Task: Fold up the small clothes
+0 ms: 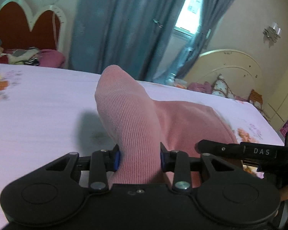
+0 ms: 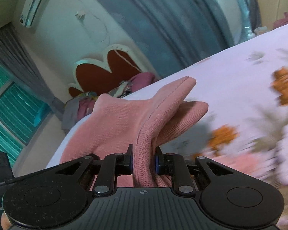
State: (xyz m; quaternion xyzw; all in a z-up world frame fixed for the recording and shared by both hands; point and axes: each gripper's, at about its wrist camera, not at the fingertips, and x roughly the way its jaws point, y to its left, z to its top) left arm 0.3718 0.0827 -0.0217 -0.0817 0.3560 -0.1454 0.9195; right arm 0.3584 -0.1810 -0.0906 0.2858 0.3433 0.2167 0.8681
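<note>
Both grippers, left (image 1: 140, 158) and right (image 2: 144, 162), clamp the pink garment (image 1: 128, 115) (bunched thick); uneven pull could skew the fold.

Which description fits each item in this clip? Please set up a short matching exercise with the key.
Items:
1. pink garment
2. bedsheet
3. curtain
4. headboard

Descriptions:
A. red panels in a white scalloped frame
B. blue-grey, hanging by the window
C. ribbed knit, pinched in the left gripper and the right gripper
D. pale, printed with orange flowers

Pairs: 1-C, 2-D, 3-B, 4-A
</note>
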